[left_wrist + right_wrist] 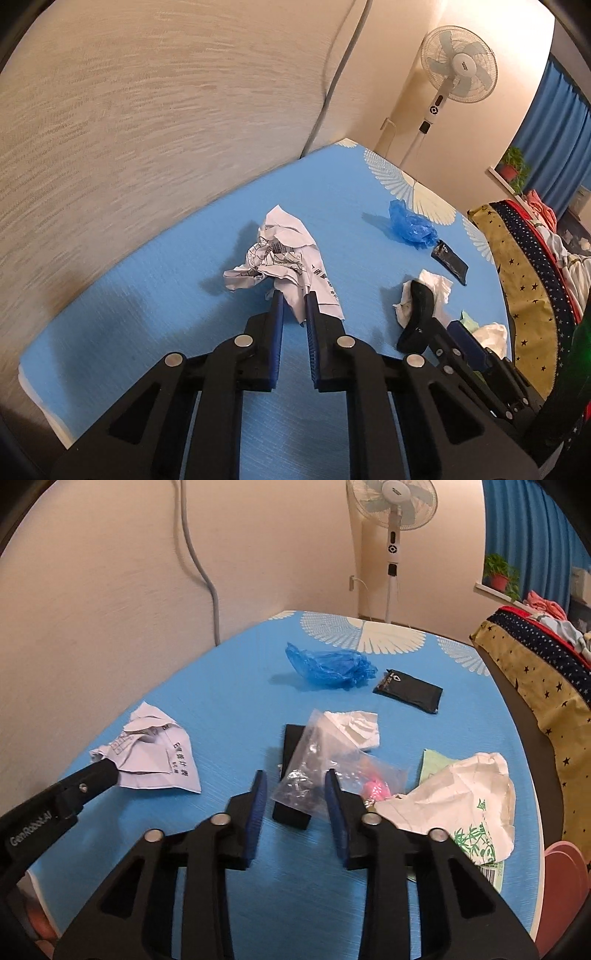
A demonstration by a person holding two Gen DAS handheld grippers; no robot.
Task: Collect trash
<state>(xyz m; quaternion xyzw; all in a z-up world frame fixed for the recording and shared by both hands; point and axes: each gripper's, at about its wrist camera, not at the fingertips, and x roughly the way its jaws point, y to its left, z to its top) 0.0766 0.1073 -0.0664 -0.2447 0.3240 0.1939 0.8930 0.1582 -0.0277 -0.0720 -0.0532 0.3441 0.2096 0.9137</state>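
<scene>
Already the left tool [293,295] is clamped on the crumpled paper [275,254], pinching its near edge so it can lift off the counter [147,295]. Meanwhile the right tool [295,775] stands open astride a clear bag [314,760], which lies between its fingers, ungripped.

Worktop [229,686]: blue cover, white fan motifs at far edge. On it: crumpled printed paper [147,749] at left; blue plastic bag [328,666] far centre; black pouch [408,691] to its right; white tissue [356,727]; clear bag [314,771] over black box [291,812]; white wrapper [461,797], near right.
</scene>
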